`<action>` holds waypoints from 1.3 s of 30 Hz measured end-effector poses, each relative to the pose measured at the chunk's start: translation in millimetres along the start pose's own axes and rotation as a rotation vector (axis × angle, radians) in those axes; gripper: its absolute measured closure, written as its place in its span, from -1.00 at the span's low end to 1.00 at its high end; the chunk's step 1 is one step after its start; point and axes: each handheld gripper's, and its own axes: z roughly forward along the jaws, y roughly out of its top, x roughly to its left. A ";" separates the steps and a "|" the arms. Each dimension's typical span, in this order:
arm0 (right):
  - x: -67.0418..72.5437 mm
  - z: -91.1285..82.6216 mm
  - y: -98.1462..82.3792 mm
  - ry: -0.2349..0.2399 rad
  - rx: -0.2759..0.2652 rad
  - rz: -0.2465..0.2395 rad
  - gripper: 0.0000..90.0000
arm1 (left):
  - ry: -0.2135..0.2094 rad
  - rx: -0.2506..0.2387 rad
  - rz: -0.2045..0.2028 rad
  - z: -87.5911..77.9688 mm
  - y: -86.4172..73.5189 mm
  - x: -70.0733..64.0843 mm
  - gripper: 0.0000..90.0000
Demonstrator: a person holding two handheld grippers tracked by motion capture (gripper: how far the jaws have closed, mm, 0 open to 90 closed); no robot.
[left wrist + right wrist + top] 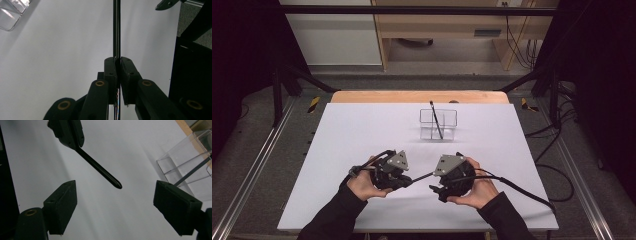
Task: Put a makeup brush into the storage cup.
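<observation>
Pen (98,167): a thin black one, clamped in the left tongs (117,62), whose jaws press together on its shaft with the long body running straight out ahead of them in the left gripper view. In the high view the left tongs (404,181) sit low at the near middle of the white surface (362,130), and the pen (422,177) reaches from them toward the right tongs (436,189), held level just above the sheet. The right tongs (115,200) stand apart, with nothing pressed between the pads; in the right gripper view the pen's pointed tip hangs above and between the two jaws, touching neither. The left tongs (67,132) show at the top of that view, gripping the pen's far end. Well beyond both hands, toward the far middle of the surface, stands a clear box (449,117) with a second black pen (436,120) leaning in it, its upper end above the rim. A hand (362,185) holds each gripper.
</observation>
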 end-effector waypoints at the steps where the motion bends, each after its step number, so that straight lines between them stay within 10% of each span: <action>1: 0.4 0.6 0.3 0.002 0.001 -0.006 -0.55 | -0.001 0.004 0.001 0.9 0.6 0.4 0.85; 39: 24.7 24.3 21.0 0.047 0.161 -0.369 0.07 | -0.093 0.030 -0.008 11.5 10.5 2.9 0.85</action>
